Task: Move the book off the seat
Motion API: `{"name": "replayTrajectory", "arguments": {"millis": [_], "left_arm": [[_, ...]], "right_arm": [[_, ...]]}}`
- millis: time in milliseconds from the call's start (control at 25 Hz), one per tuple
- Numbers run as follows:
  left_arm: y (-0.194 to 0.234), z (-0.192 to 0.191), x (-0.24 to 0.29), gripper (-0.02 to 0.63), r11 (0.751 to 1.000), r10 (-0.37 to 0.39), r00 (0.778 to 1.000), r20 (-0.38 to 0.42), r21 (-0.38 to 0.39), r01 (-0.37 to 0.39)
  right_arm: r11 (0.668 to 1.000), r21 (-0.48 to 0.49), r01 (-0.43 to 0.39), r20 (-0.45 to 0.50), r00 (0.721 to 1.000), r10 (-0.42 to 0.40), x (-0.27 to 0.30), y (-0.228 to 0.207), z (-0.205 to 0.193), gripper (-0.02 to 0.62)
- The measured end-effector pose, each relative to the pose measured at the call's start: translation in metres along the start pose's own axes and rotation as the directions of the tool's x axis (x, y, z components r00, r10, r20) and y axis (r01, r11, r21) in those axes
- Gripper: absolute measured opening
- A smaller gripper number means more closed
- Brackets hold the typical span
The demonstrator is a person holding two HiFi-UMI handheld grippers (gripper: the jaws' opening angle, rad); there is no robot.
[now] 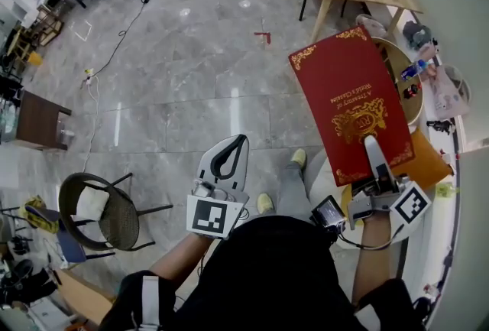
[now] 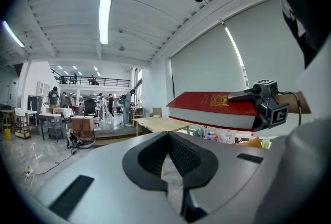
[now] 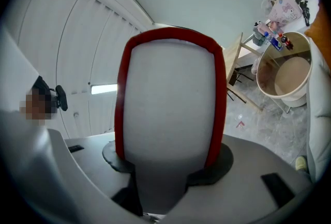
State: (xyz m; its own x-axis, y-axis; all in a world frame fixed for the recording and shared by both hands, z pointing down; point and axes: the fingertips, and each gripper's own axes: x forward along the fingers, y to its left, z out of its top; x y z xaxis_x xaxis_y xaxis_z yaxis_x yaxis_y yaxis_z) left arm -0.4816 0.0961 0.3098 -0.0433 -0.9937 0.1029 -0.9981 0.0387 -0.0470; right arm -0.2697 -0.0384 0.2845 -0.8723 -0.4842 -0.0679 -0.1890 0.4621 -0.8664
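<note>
right gripper (image 1: 372, 144): clamped on red book (image 1: 345, 96) | left gripper (image 1: 238, 141): jaws together

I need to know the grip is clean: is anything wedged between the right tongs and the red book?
Nothing visible is. The thick red hardback book with gold ornament sits directly in the right tongs, its white page edge filling the gap between them, and is held up in the air.

"What is the white plastic left gripper (image 1: 238, 140) doing?"

"It points forward. Its jaw tips touch, with nothing between them."

"And the white plastic right gripper (image 1: 372, 142)?"

"It squeezes the big red hardcover book (image 1: 336, 85), one finger on top and one underneath."
</note>
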Motion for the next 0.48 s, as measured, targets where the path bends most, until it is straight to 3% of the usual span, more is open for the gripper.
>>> {"name": "replayTrajectory", "arguments": {"millis": [480], "left_arm": [[-0.022, 0.014, 0.112, 0.012, 0.993, -0.118, 0.993, 0.001, 0.032, 0.118]], "right_arm": [[0.996, -0.064, 0.057, 0.105, 0.993, -0.05, 0.019, -0.05, 0.086, 0.237]]}}
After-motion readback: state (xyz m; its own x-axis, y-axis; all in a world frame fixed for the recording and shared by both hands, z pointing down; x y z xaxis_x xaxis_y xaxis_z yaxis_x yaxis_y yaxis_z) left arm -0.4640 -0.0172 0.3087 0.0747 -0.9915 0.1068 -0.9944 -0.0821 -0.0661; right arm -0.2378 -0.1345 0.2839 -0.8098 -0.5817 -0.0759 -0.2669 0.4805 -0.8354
